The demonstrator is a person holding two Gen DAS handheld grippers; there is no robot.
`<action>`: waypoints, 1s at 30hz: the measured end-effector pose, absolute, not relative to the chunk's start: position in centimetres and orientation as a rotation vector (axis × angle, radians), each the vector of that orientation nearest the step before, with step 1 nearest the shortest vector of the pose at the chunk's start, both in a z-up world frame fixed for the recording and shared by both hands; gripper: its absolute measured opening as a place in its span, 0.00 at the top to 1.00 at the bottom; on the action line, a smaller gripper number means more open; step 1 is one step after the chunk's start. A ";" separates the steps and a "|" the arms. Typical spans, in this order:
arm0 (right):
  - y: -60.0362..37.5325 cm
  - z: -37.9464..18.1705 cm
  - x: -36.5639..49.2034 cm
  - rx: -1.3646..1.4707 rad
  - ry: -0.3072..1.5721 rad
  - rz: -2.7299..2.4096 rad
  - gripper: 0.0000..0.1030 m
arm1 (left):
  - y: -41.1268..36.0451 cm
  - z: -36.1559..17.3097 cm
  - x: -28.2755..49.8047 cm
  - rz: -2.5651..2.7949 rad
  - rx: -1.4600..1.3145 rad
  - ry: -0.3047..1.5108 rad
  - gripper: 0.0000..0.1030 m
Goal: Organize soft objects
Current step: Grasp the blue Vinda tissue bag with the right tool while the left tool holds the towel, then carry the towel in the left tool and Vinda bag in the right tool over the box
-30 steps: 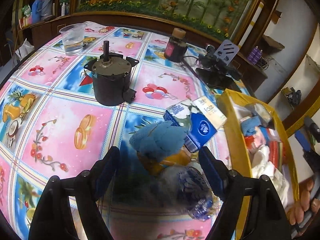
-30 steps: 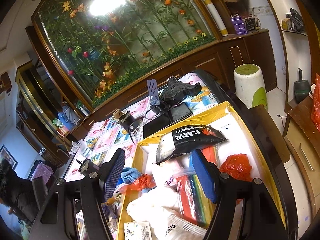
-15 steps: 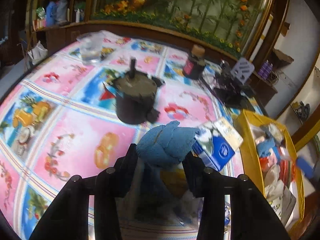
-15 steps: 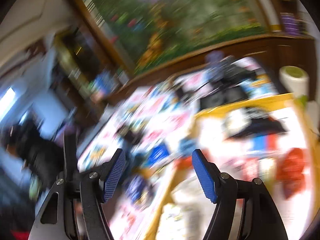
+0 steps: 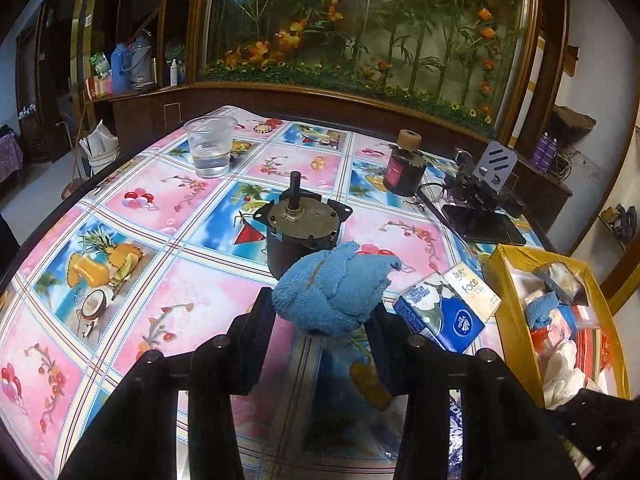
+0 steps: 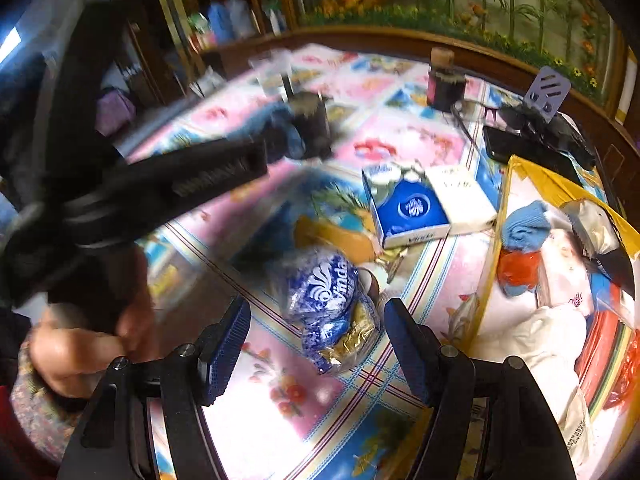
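Note:
My left gripper (image 5: 322, 316) is shut on a blue terry cloth (image 5: 334, 286) and holds it above the table. A yellow box (image 5: 500, 304) at the right holds several soft items; it also shows in the right wrist view (image 6: 502, 200). My right gripper (image 6: 316, 340) is open and empty, just above a blue Vinda tissue pack (image 6: 324, 284) that lies on the tablecloth. A blue and white tissue box (image 6: 416, 204) lies beside the yellow box, and also shows in the left wrist view (image 5: 448, 312).
A dark motor (image 5: 300, 236) stands mid-table behind the cloth. A plastic cup of water (image 5: 210, 146), a dark jar (image 5: 404, 170), glasses and a phone stand (image 5: 484, 196) sit further back. The left gripper's arm (image 6: 160, 192) crosses the right wrist view.
My left gripper has closed on the blue cloth and lifted it off the table. My right gripper has swung left from over the yellow box to over the Vinda pack.

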State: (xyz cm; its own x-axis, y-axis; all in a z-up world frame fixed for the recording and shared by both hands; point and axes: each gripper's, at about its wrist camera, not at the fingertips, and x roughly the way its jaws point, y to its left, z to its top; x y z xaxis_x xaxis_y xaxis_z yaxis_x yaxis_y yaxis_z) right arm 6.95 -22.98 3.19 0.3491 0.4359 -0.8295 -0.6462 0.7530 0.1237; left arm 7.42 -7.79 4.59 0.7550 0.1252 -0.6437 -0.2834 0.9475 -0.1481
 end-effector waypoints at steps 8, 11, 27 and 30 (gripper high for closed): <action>-21.5 1.3 7.8 -0.297 1.014 0.651 0.48 | -7.5 4.4 7.4 0.237 -0.251 0.685 0.58; -21.5 1.7 7.3 -0.284 0.977 0.674 0.65 | -7.6 4.3 7.4 0.243 -0.244 0.684 0.58; -27.1 6.0 9.4 0.022 0.816 0.613 0.65 | -9.4 3.5 8.2 0.255 -0.157 0.703 0.58; -28.2 6.9 9.3 0.077 0.781 0.604 0.65 | -10.2 3.7 8.1 0.254 -0.117 0.689 0.58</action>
State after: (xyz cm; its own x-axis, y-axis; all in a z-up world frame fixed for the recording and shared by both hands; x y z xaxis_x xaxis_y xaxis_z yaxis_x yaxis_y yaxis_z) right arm 9.31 -28.24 6.86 0.5511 0.5381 -0.6378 -0.4826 0.8290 0.2825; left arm 8.09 -10.21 3.66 0.7425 0.1925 -0.6416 -0.2693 0.9628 -0.0229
